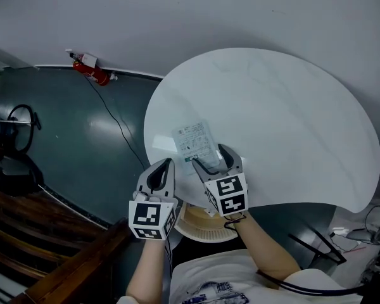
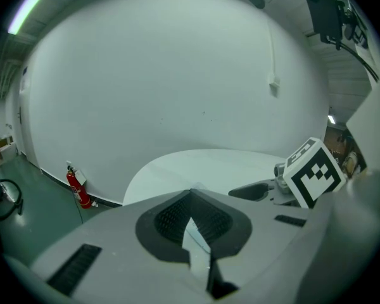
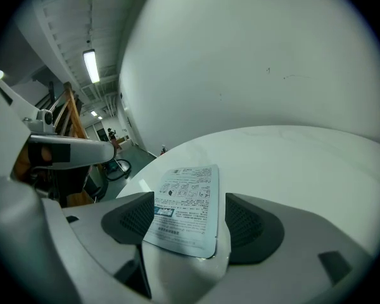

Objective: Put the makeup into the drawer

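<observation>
Far from the makeup packet (image 1: pixel 195 139) — a fire extinguisher (image 1: pixel 94 73) by the wall (image 1: pixel 177 18).

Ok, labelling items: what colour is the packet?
The packet is white with dark print; right gripper view.

Bare industrial hall or lab: glossy green painted floor (image 1: pixel 82 144) and red fire extinguisher (image 1: pixel 92 73) well left of the left gripper (image 1: pixel 168 164) fingers, round white table (image 1: pixel 291 125) ahead, ceiling strip lights (image 3: pixel 90 65) above.
</observation>
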A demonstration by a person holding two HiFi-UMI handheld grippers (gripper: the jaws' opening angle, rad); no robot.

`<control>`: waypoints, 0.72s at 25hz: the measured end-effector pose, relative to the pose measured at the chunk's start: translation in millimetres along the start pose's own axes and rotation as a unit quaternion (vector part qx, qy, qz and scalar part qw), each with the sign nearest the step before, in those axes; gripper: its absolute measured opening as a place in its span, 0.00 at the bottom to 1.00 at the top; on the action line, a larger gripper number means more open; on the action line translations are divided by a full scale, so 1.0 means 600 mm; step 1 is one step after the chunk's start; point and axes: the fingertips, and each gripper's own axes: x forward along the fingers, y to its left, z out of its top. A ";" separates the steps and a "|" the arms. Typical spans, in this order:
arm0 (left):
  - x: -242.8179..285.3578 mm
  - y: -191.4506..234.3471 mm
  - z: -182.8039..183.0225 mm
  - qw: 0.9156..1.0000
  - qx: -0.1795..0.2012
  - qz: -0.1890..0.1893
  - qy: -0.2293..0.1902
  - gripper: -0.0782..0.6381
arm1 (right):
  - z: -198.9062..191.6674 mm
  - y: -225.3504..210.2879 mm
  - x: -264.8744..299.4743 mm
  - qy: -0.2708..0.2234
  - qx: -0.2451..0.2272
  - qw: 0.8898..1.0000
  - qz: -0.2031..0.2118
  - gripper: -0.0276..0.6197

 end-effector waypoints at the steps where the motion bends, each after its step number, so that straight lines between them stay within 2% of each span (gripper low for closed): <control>1: 0.002 0.001 -0.002 1.000 0.002 0.002 0.001 0.17 | -0.002 0.000 0.002 0.002 0.001 1.000 0.000 0.57; 6: 0.011 0.005 -0.016 1.000 0.001 0.006 0.004 0.17 | -0.009 0.002 0.009 0.008 0.002 1.000 -0.001 0.57; 12: 0.026 0.006 -0.028 1.000 -0.009 0.006 -0.002 0.17 | -0.006 -0.005 0.011 0.004 -0.004 1.000 -0.022 0.57; 18: 0.017 0.011 -0.033 1.000 -0.016 0.007 -0.002 0.17 | -0.017 -0.004 0.020 0.032 -0.014 0.999 -0.030 0.56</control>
